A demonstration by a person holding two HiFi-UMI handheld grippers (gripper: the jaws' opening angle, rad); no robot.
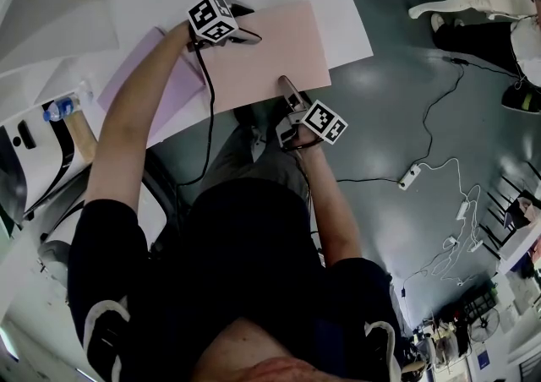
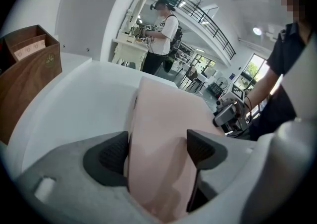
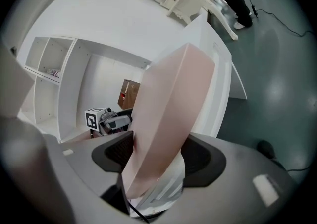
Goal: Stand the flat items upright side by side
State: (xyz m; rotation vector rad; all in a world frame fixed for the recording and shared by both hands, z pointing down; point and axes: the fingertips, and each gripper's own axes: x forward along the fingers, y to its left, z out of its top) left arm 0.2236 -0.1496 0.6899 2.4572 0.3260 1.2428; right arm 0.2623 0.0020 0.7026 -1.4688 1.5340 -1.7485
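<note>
Pink book (image 1: 270, 51): over the white table (image 1: 338, 0) by its near edge, broad face up in the head view
Left gripper (image 2: 158, 152): clamped on the book's far corner, pads against both faces
Right gripper (image 3: 158, 157): jaws wide, closed on the book's near edge, which fills the gap between the pads
Lilac flat item (image 1: 161, 76): lying on the table just left of the pink book, partly hidden by the left arm
Brown wooden box (image 2: 29, 77): at the left of the left gripper view, apart from the book

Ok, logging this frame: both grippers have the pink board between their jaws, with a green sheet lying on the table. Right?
No: the head view shows the sheet is lilac, not green; the rest holds.
</note>
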